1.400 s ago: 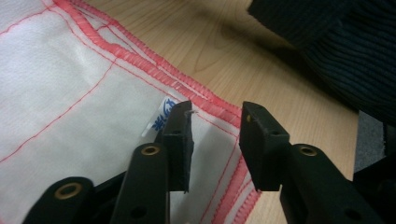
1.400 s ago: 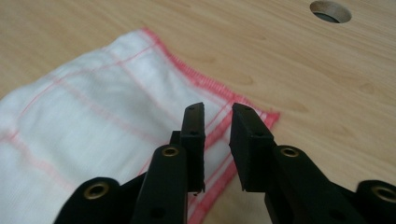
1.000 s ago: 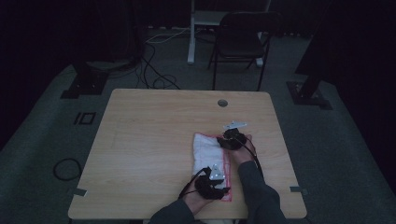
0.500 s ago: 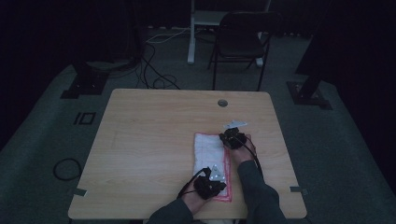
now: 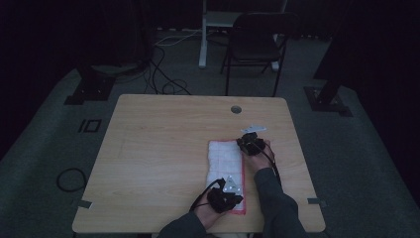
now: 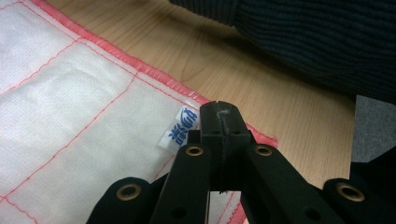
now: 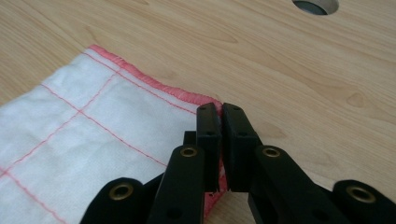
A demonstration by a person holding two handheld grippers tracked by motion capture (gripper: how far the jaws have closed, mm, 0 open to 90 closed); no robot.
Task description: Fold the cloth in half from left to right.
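White woven cloth (image 5: 226,166) with red grid stitching and pink hem, flat on pale wood-grain desk (image 5: 158,148); left gripper (image 6: 219,122) fingers clenched on near corner; right gripper (image 7: 219,122) clamping far corner edge

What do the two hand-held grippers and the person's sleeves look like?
Each hand-held gripper, left and right, has two black jaws on black link arms with brass-coloured rivets. The left one carries a grey three-cornered plate and a black cable. The sleeves are dark ribbed knit.
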